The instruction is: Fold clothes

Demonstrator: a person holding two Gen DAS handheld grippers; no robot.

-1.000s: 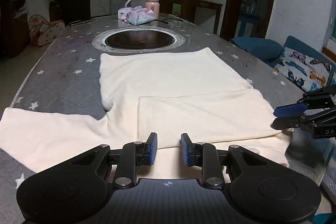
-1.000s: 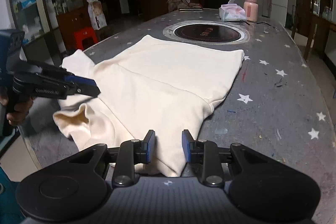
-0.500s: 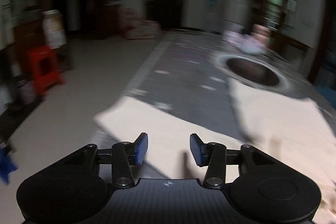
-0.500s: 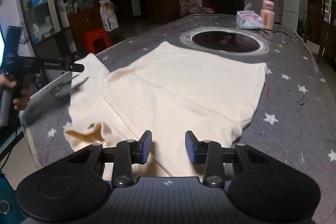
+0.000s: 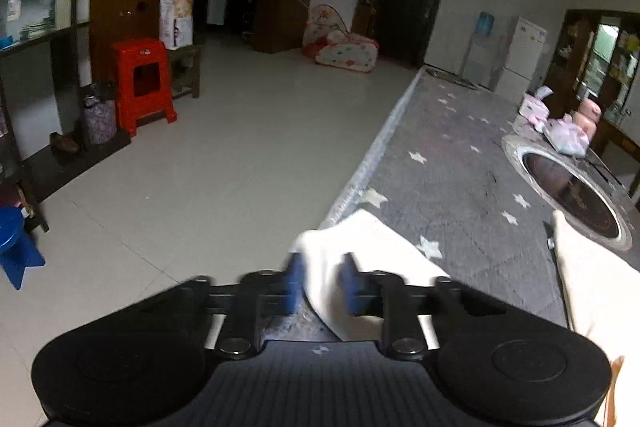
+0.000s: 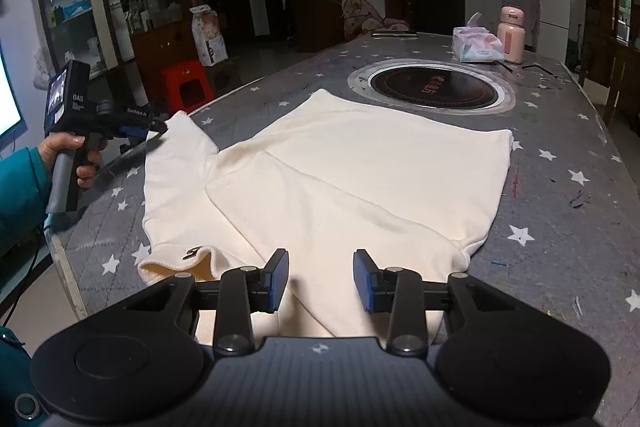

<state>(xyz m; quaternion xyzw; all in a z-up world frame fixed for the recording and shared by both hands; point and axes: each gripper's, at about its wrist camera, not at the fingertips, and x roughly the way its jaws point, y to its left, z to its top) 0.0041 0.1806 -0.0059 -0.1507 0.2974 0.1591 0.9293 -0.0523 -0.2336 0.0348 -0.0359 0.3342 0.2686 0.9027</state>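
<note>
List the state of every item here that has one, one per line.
Cream shirt: flat on the table, one sleeve folded over the body.
Other sleeve: spread out, end between the left fingers.
Left hand-held gripper: around the sleeve, blurred.
Right hand-held gripper: open, empty.
Pink bottle: upright, capped.

From my right gripper point(image 6: 320, 281) I saw the sweater point(image 6: 360, 179) lying on the table point(image 6: 560, 227), with the round hob point(image 6: 434, 89) behind it. Behind the hob stood the tissue pack point(image 6: 478, 45), the bottle point(image 6: 511, 35) just to its right. My left gripper point(image 5: 320, 283) sat at the table's left edge, over the sleeve end point(image 5: 360, 247). The stool point(image 5: 142, 83) stood on the floor to the left.
</note>
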